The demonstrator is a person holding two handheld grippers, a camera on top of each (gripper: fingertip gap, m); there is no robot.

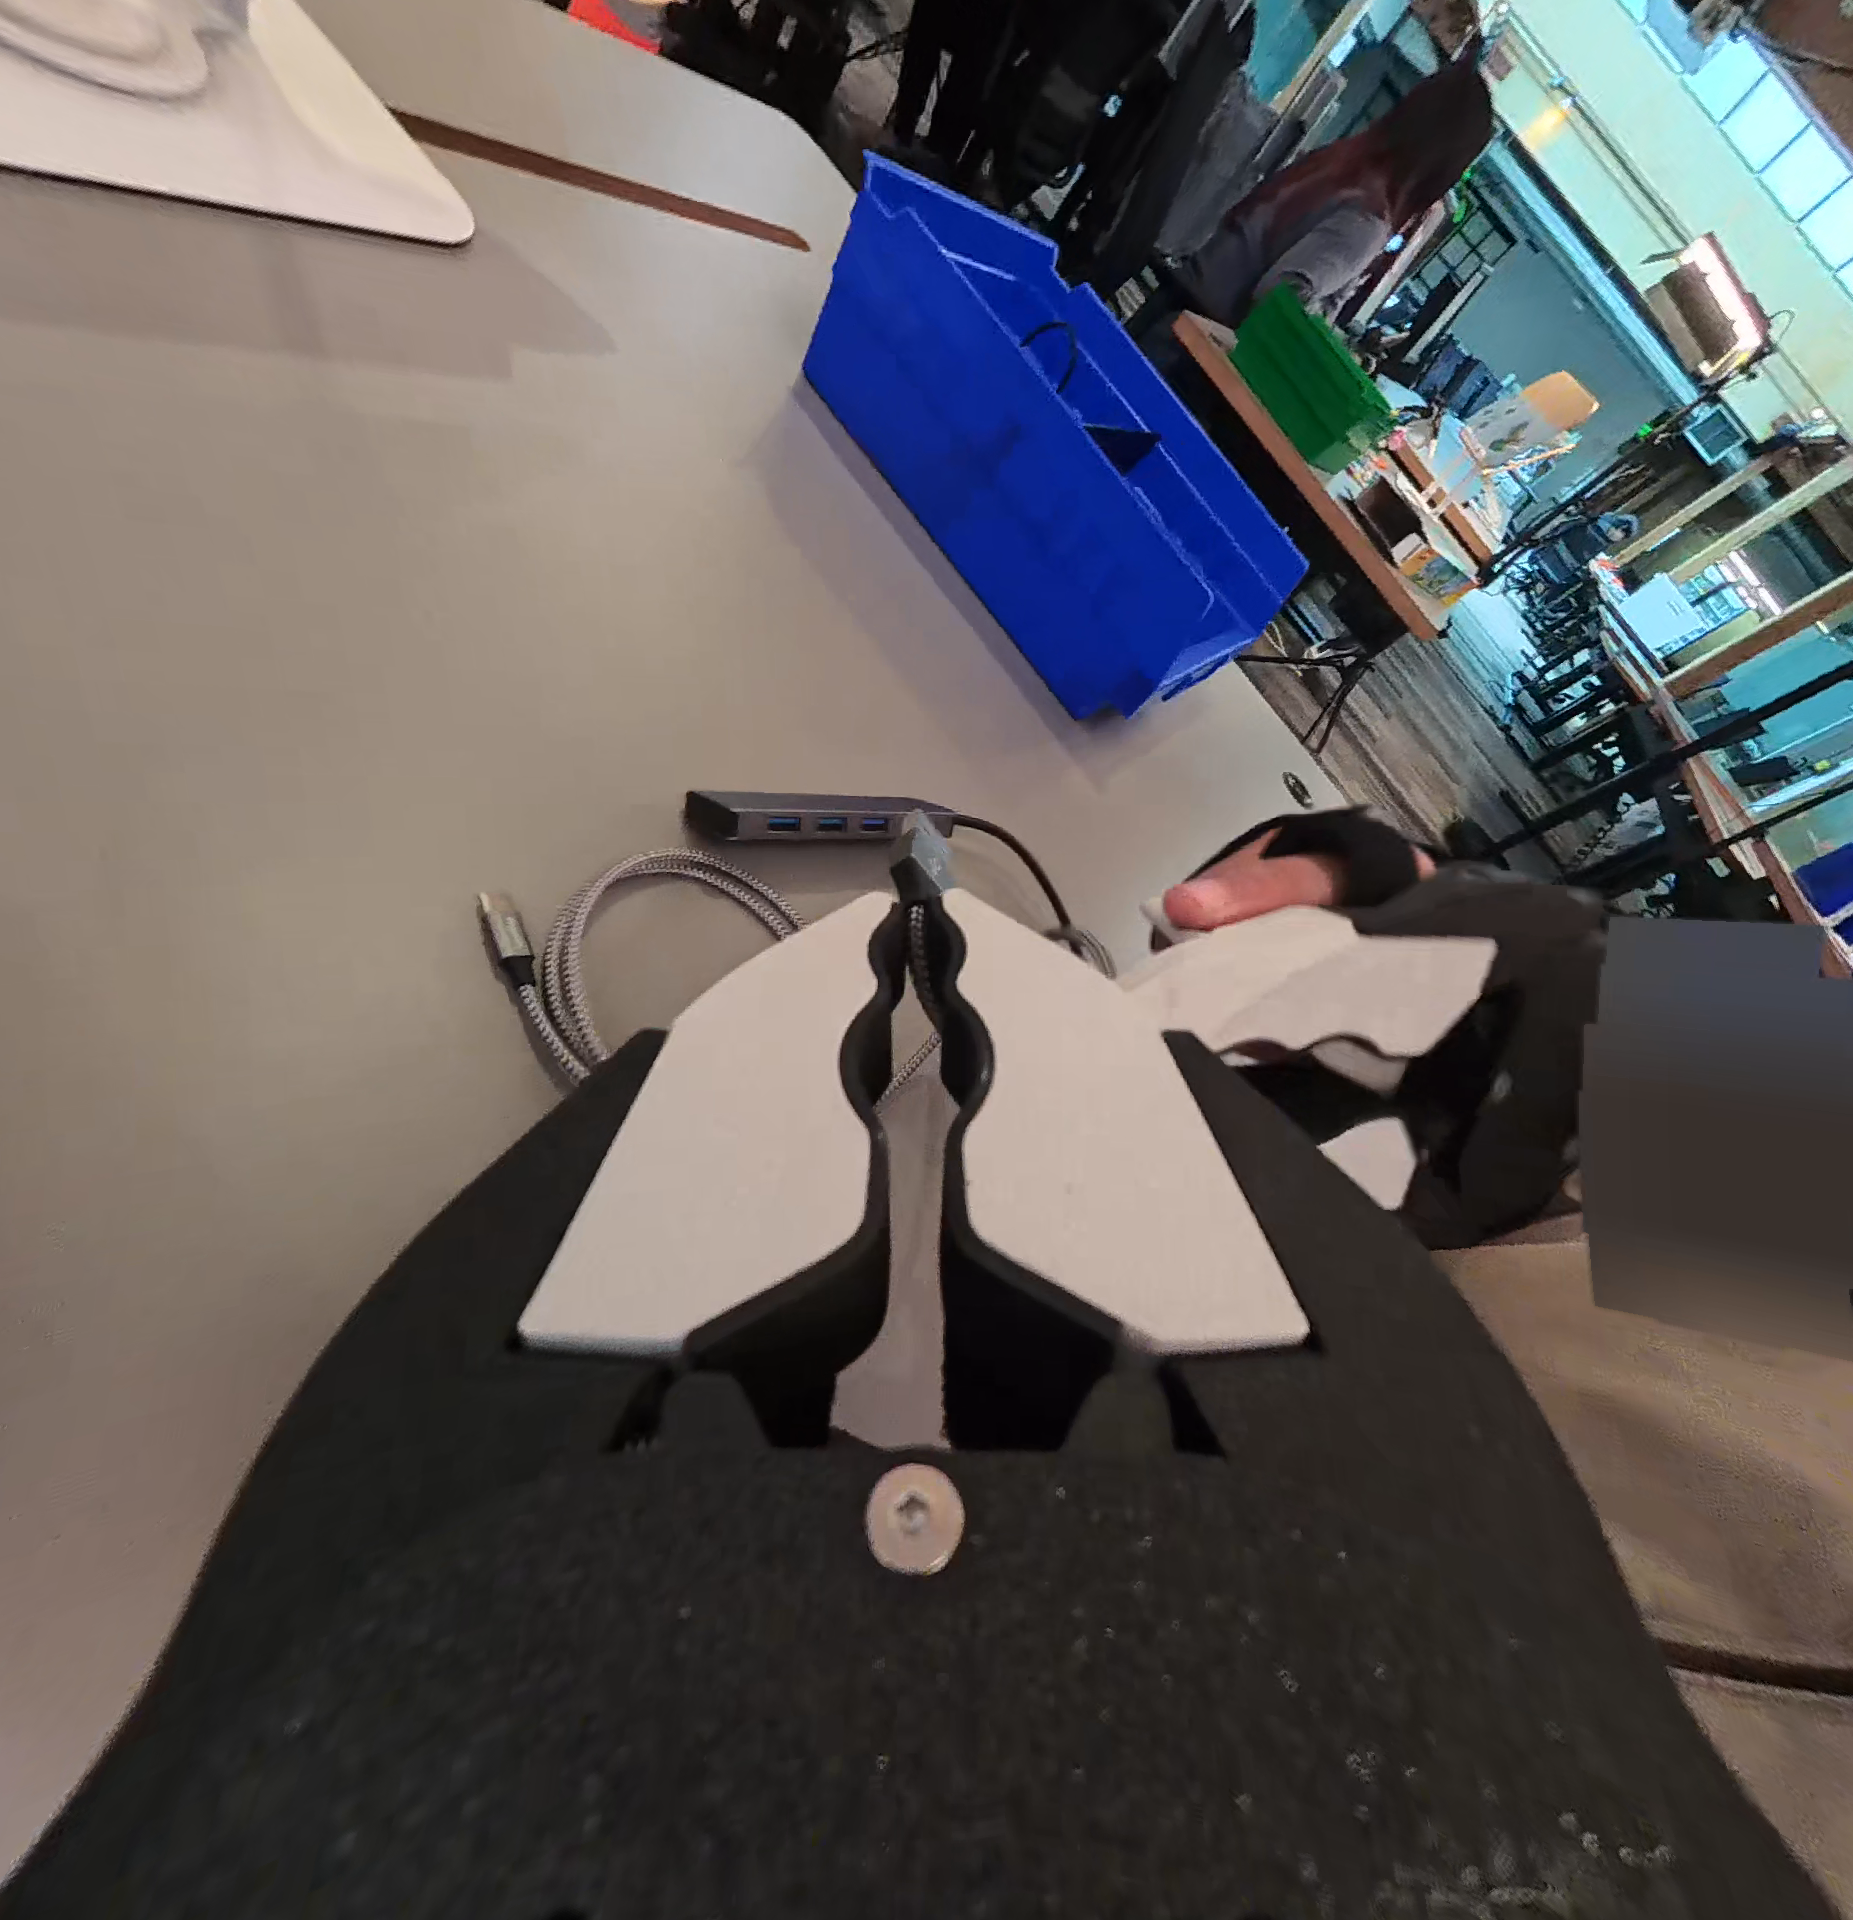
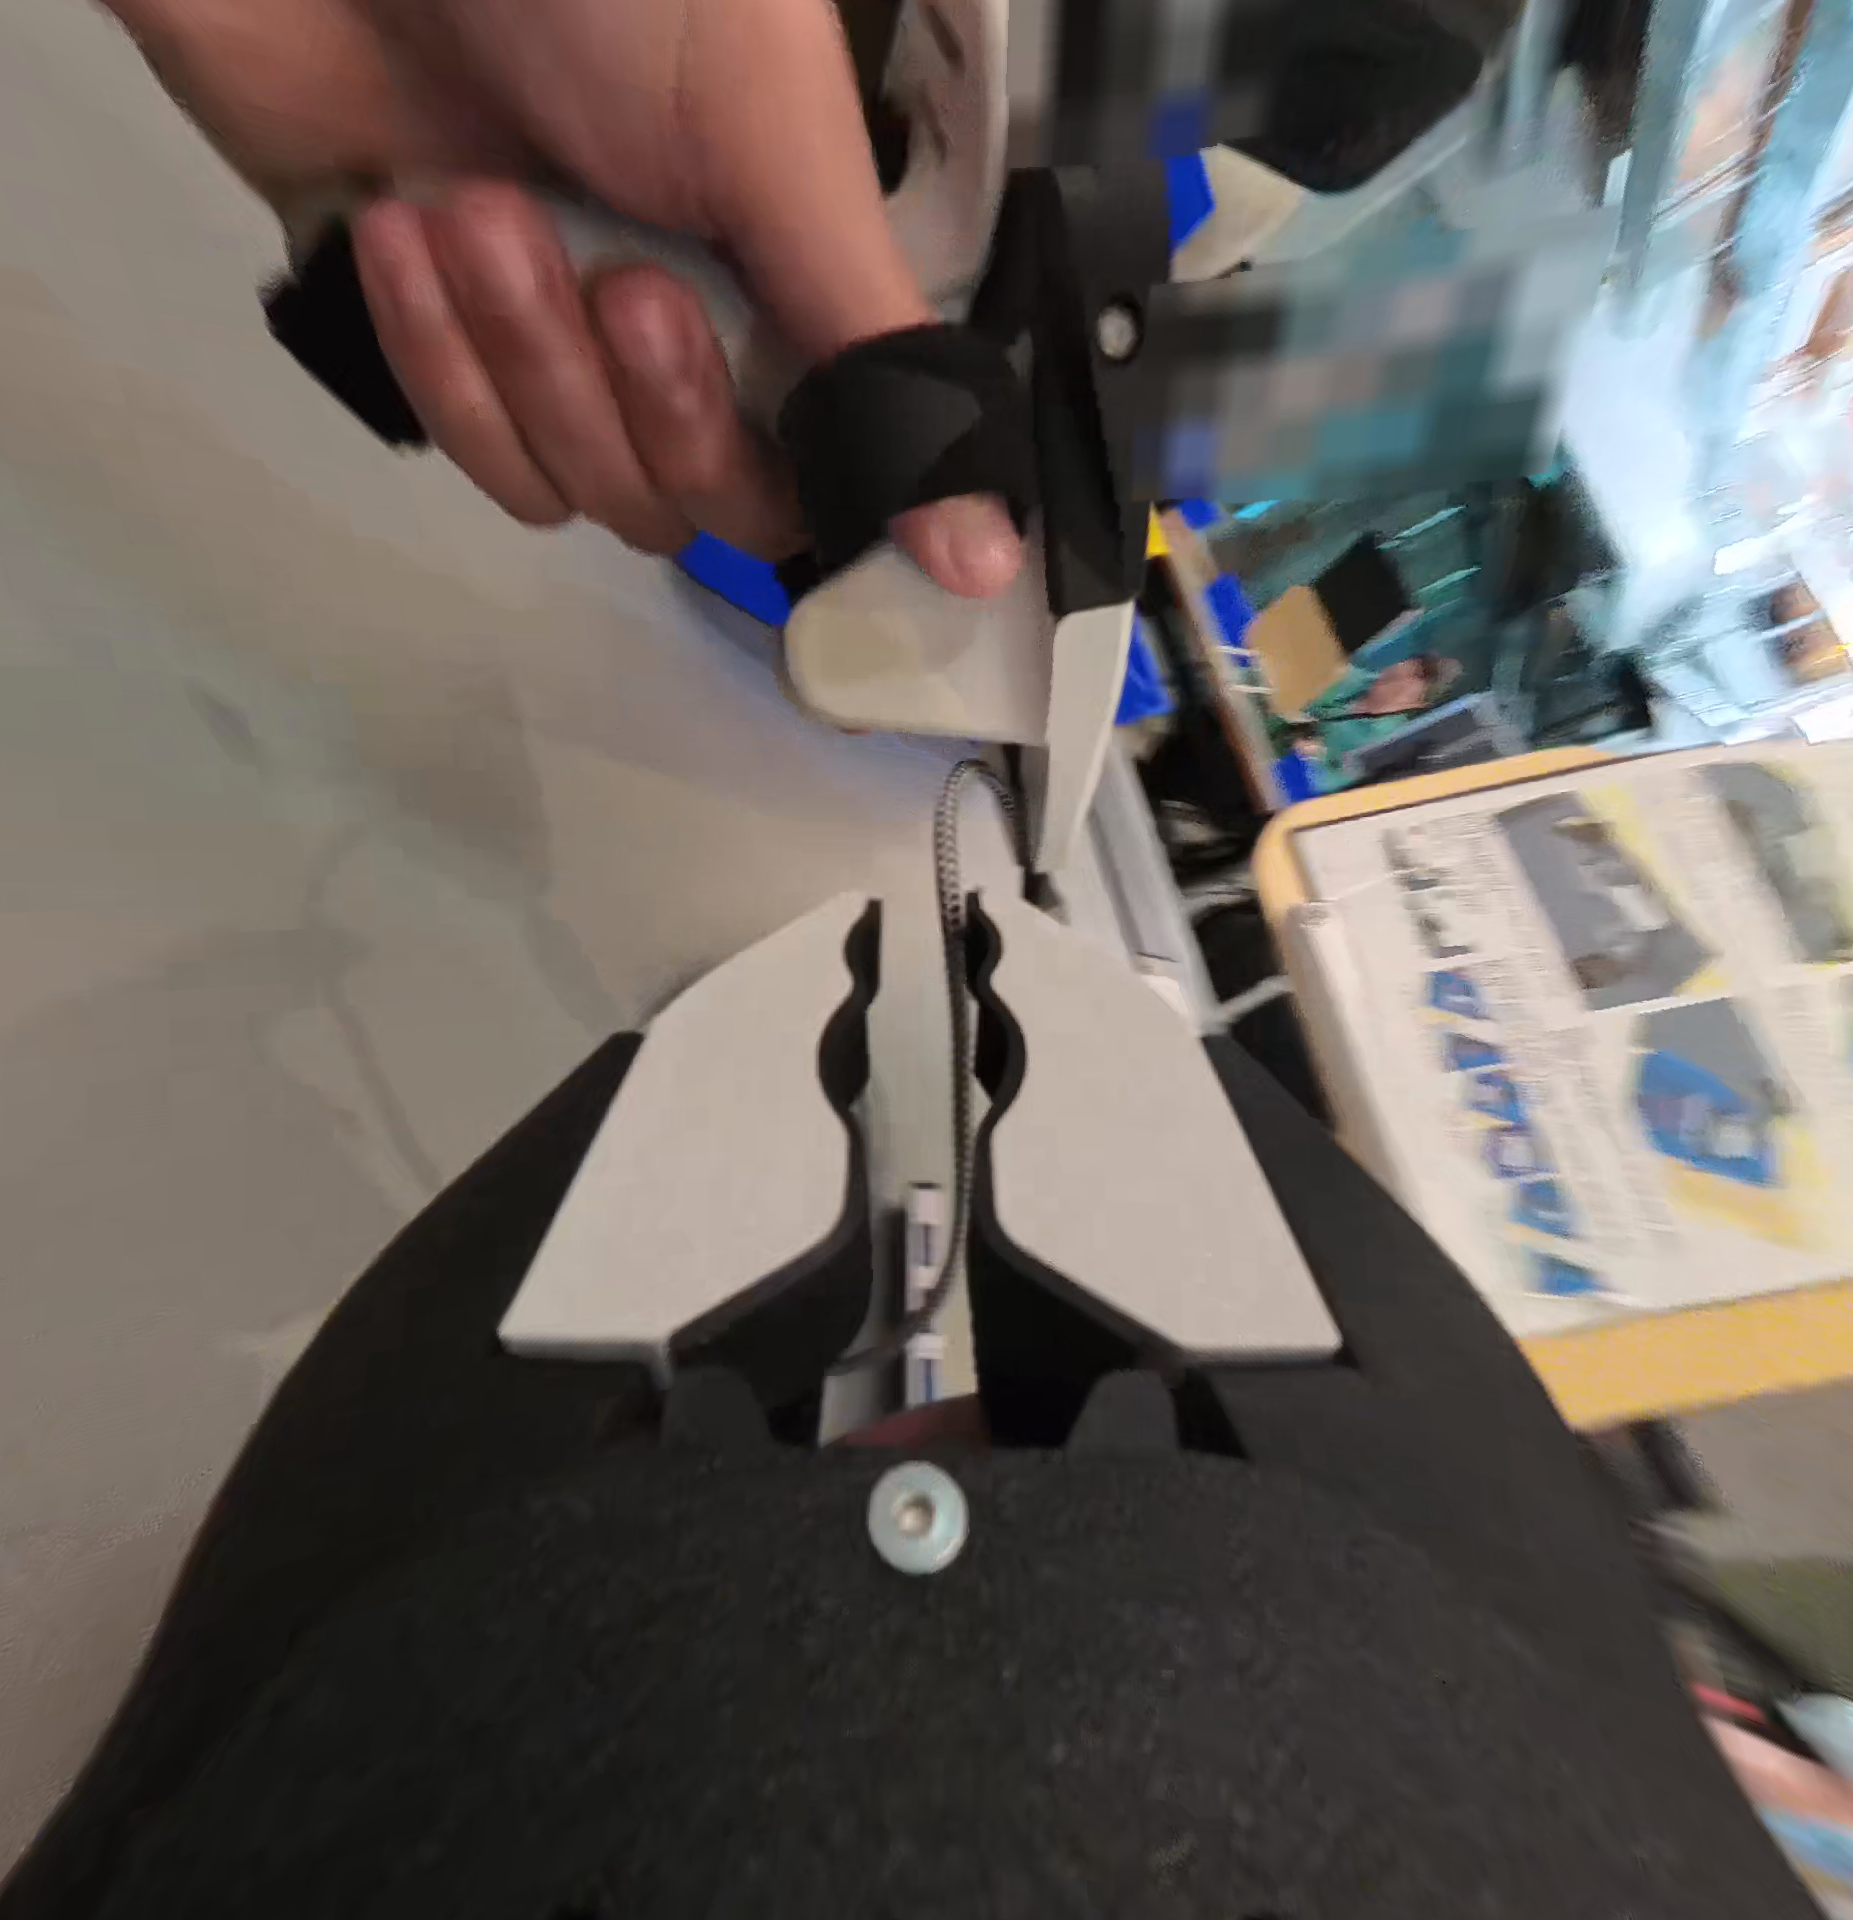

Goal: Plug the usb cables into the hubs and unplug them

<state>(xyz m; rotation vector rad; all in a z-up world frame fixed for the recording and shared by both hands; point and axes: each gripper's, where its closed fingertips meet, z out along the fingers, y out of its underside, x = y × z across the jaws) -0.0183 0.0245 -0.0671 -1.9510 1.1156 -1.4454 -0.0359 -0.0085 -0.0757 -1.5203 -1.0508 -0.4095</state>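
Note:
A grey USB hub [image 1: 828,821] with three blue ports lies on the grey table [image 1: 330,623]. My left gripper [image 1: 920,914] is shut on a braided grey USB cable [image 1: 631,883] just behind its plug [image 1: 924,854]. The plug's tip is at the hub's right end. The cable's other plug [image 1: 504,925] lies loose on the table. My right gripper [image 2: 924,914] has its fingers a little apart, and the braided cable [image 2: 953,1039] runs through the gap beside the right finger. A grey strip with white and blue ports [image 2: 924,1247] shows blurred below. The left gripper [image 2: 1052,862] and its hand are just ahead.
A blue plastic bin [image 1: 1036,468] stands behind the hub near the table's far edge. A white pad [image 1: 226,125] lies at the far left. The right gripper [image 1: 1317,987] and a gloved hand sit right of the hub. A wooden board with a printed sheet [image 2: 1628,1039] is at the right.

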